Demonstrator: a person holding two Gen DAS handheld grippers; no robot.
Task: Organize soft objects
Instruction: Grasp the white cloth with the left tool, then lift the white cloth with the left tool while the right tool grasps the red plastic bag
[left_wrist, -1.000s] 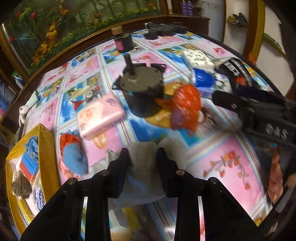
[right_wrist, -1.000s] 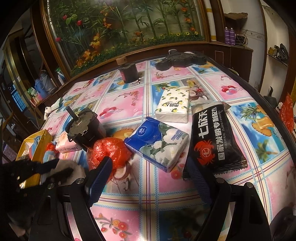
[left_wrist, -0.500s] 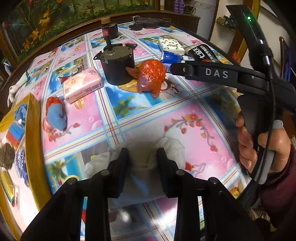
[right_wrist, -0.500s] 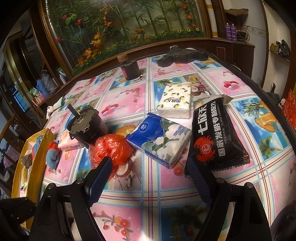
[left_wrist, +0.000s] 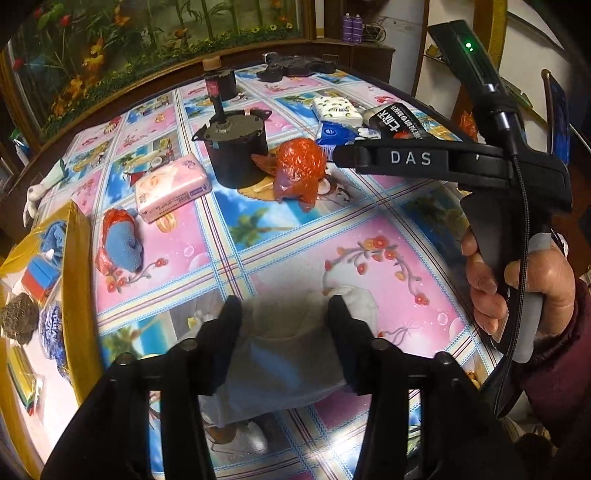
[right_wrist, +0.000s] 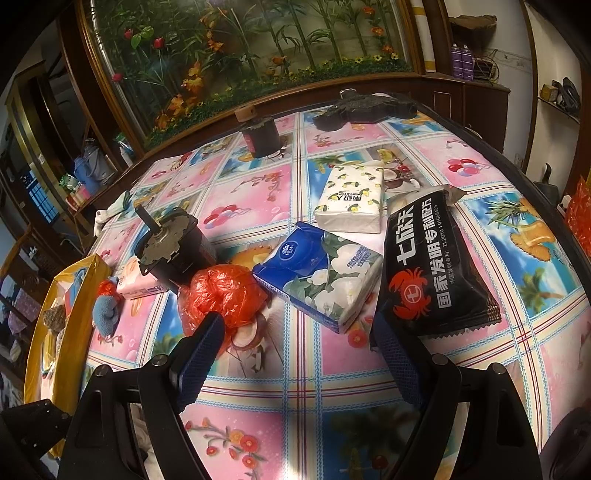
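Left wrist view: left gripper (left_wrist: 284, 314) angled down over the near part of the table (left_wrist: 295, 236). Jaws just been opening, now partly spread. White cloth (left_wrist: 288, 354) bunched between them and lying on the tablecloth. Pads look to have let go, though the cloth edges sit close to both fingers. Yellow box (left_wrist: 75, 280) at the left edge, already holding a blue cloth and a scourer. Just beside the box, a blue soft toy (left_wrist: 122, 243) in red wrap. Further back, a pink tissue pack (left_wrist: 171, 186), a black motor (left_wrist: 236, 147) and a red plastic bag (left_wrist: 299, 166) touching it. Person's right hand (left_wrist: 517, 291) on a black handle at the right edge.

Right wrist view: right gripper (right_wrist: 295, 339) wide open, empty, hovering near the red bag and a blue tissue pack (right_wrist: 317, 280). White lemon-print pack (right_wrist: 351, 197) and black crab pouch (right_wrist: 432, 269) just behind, pouch resting against the blue pack.

Step, as a guess: setting the white cloth down, release about finished. Next probably calls for lifting the left tool straight off without dragging the cloth. After that, a reach for another soft item. Red bag nearest the right tool, but crinkly and resting against the motor, so a pinch from the free side.
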